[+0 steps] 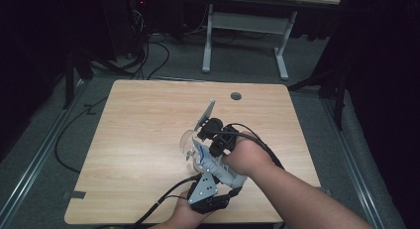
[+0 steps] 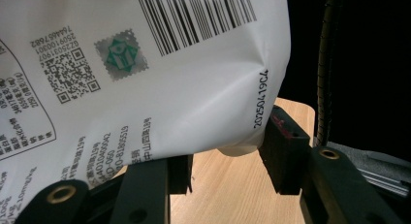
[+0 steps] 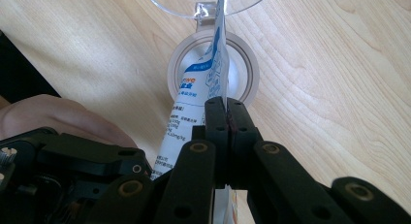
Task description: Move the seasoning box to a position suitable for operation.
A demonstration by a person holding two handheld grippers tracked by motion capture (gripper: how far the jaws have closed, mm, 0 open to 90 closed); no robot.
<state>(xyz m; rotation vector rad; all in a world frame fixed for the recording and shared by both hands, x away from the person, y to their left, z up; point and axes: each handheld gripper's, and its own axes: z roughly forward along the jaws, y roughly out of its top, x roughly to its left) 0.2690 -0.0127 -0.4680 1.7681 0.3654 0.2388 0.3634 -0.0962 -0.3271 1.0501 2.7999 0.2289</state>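
I have the white pouch (image 3: 194, 112) clamped in both the left gripper (image 2: 225, 170) and the right gripper (image 3: 226, 118), its top edge directly over the open jar (image 3: 213, 71), so next I should tip it in.

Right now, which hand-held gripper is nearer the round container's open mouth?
Right. The right hand-held gripper pinches the white pouch just above the container; the left hand-held gripper grips the pouch's far end.
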